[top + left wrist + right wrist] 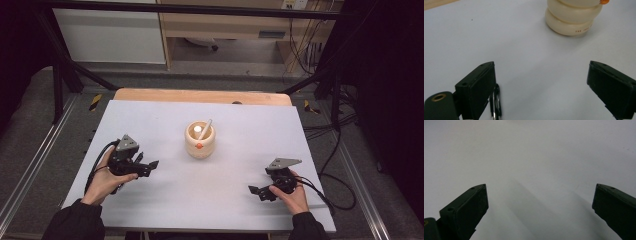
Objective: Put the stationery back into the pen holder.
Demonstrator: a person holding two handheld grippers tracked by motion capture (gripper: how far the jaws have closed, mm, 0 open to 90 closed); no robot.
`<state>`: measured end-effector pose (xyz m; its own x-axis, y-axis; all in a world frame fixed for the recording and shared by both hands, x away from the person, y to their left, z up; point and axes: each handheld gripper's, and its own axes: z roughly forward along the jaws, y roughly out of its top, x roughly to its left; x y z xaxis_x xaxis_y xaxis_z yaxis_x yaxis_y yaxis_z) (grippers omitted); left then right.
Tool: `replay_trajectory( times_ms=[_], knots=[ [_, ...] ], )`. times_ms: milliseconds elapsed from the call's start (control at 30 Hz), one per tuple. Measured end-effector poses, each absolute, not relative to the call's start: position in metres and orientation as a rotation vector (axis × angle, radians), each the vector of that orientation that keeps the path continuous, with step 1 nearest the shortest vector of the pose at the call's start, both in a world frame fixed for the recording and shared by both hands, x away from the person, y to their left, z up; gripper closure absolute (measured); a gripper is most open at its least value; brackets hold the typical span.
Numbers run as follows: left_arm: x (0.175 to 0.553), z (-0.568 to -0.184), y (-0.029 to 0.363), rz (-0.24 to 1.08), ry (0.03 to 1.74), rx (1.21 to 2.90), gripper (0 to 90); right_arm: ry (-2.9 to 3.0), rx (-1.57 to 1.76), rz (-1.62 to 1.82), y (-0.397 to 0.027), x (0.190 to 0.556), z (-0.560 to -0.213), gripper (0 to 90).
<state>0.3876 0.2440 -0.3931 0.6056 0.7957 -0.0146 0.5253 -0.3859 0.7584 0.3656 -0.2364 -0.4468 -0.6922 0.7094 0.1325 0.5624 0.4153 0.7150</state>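
A cream, rounded pot (200,141) with an orange dot on its front stands upright near the middle of the white table top (165,200). A pale stick with a white round end (203,130) leans inside it. My left gripper (148,165) rests at the left, open, pointing right toward the pot and apart from it. In the left gripper view the pot's ribbed base (571,21) sits ahead at the upper right, beyond my left gripper (541,75). My right gripper (256,192) is open at the front right, pointing left. Bare table lies between the jaws of my right gripper (540,197).
A wooden strip (202,96) runs along the table's far edge. Black cables (330,195) trail off the right side by the right hand. Dark frame posts (57,85) stand at both far corners. Grey floor surrounds the table.
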Motion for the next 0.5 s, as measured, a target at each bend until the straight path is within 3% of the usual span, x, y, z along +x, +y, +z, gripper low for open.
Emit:
replay_trajectory(
  times_ms=[500],
  knots=[
    [0.367, -0.414, 0.268, 0.479, 1.108, 2.11, 9.8, 2.483, 1.129, 1.133, -0.236, 0.366, -0.448, 1.1]
  ],
)
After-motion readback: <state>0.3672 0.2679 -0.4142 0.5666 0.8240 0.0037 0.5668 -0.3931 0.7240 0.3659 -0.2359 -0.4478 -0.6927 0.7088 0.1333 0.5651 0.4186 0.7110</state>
